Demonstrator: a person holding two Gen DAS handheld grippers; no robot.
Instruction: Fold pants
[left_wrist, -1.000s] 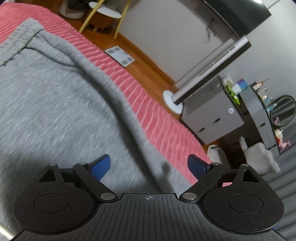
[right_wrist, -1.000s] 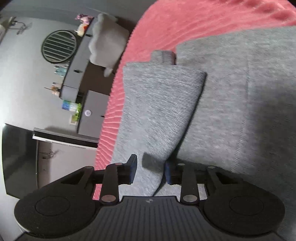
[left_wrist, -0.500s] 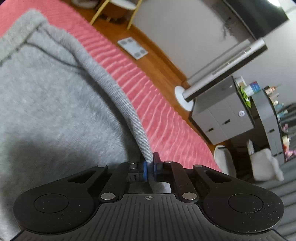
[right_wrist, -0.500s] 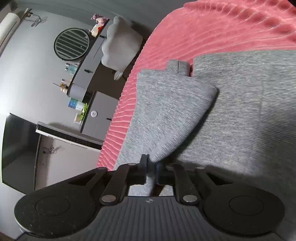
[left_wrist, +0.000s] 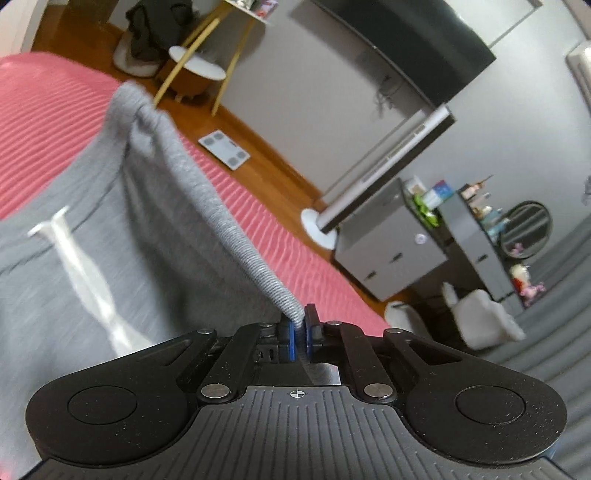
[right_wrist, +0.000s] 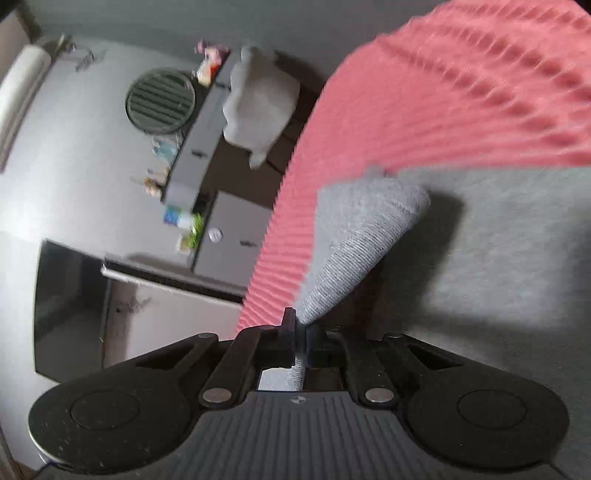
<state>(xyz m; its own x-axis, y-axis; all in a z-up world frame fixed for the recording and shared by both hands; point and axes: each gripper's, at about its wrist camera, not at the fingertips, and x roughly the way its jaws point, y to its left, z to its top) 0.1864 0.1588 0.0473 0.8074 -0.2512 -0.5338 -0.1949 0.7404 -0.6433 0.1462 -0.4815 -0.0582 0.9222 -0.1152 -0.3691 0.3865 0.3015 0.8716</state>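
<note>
Pink bedspread (left_wrist: 258, 229), both hand-held grippers clamped on grey pants (left_wrist: 155, 229)

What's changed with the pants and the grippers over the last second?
Both grippers closed on the grey pants: the left gripper pinched the waistband edge, the right gripper a leg cuff, its jaws just closing. Both lifted the fabric off the red bedspread. The rest of the pants still lies there.

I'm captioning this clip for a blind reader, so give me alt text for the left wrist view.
The left gripper is shut on the ribbed waistband of grey sweatpants, lifting it off a red ribbed bedspread. Behind are a wooden floor and grey drawers.
</note>
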